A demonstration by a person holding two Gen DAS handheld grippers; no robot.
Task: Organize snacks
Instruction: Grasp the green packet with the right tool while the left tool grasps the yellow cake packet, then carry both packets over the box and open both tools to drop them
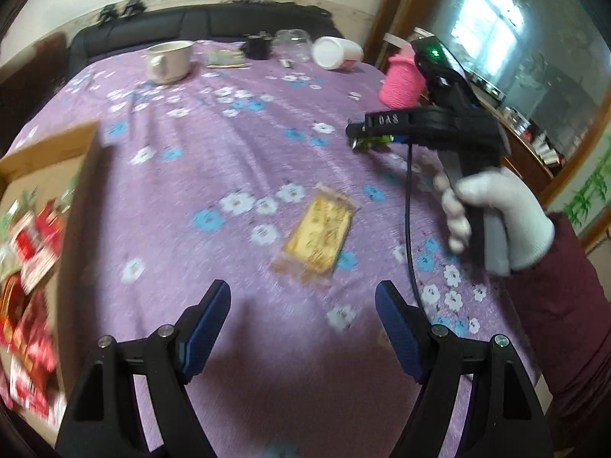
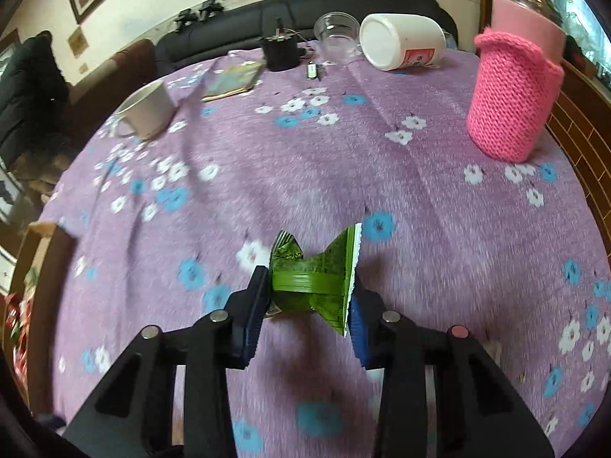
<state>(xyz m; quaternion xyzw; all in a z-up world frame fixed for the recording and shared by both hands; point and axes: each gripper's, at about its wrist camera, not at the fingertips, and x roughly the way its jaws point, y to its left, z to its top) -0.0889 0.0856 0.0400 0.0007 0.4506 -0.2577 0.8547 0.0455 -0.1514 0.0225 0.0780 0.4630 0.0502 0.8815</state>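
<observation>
A green snack packet (image 2: 317, 282) is pinched and crumpled between the blue pads of my right gripper (image 2: 311, 297), just above the purple flowered cloth (image 2: 305, 160). The left wrist view shows the same gripper (image 1: 357, 135) from the side, held by a white-gloved hand (image 1: 496, 213), with the green packet (image 1: 372, 142) at its tip. A yellow wrapped snack (image 1: 319, 234) lies flat on the cloth ahead of my left gripper (image 1: 303, 305), which is open and empty. A cardboard box (image 1: 42, 191) at the left holds several red and green snack packs (image 1: 30, 252).
At the far side of the table stand a white mug (image 2: 147, 114), a flat packet (image 2: 235, 80), a black object (image 2: 280, 51), a clear cup (image 2: 338, 34) and a tipped white container (image 2: 401, 44). A jar in a pink knitted sleeve (image 2: 513, 103) stands at the right edge.
</observation>
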